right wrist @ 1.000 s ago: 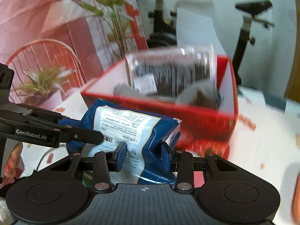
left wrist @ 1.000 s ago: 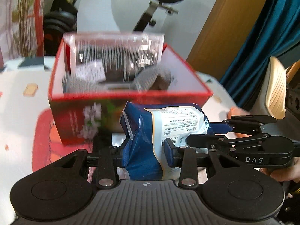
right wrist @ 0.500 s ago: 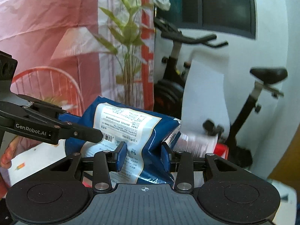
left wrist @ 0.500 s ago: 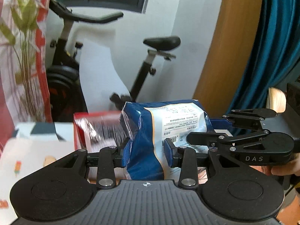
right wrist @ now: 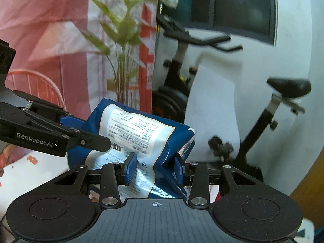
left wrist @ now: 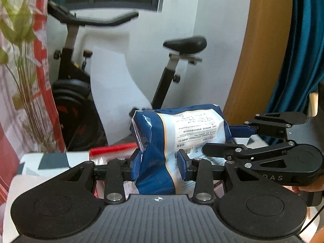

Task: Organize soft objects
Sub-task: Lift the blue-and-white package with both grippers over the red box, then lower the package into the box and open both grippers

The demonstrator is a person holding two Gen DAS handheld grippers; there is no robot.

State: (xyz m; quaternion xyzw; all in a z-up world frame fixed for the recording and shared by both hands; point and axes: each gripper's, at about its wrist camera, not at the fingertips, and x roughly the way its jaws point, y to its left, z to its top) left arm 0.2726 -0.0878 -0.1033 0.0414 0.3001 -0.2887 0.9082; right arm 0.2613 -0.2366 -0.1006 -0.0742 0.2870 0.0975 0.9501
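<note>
White wall and exercise bike [left wrist: 125, 64] behind; both grippers, left [left wrist: 160, 163] and right [right wrist: 155, 169], clamp one glossy, crinkled blue-white pouch [left wrist: 182, 137], long axis left-right.

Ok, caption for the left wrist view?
Both grippers, left and right, clamp a blue-and-white packet before an exercise bike.

- An exercise bike [left wrist: 85, 93] stands against the white wall [left wrist: 182, 16], black saddle [left wrist: 185, 44] up and handlebars [right wrist: 198, 38] reaching out.
- A dark window [right wrist: 232, 4] sits above it.
- A tall green plant [right wrist: 121, 32] rises before a pink and red patterned hanging [right wrist: 40, 20].
- A wooden panel [left wrist: 263, 50] meets a teal curtain [left wrist: 303, 40] at the right of the left wrist view.
- Soft, even light.
</note>
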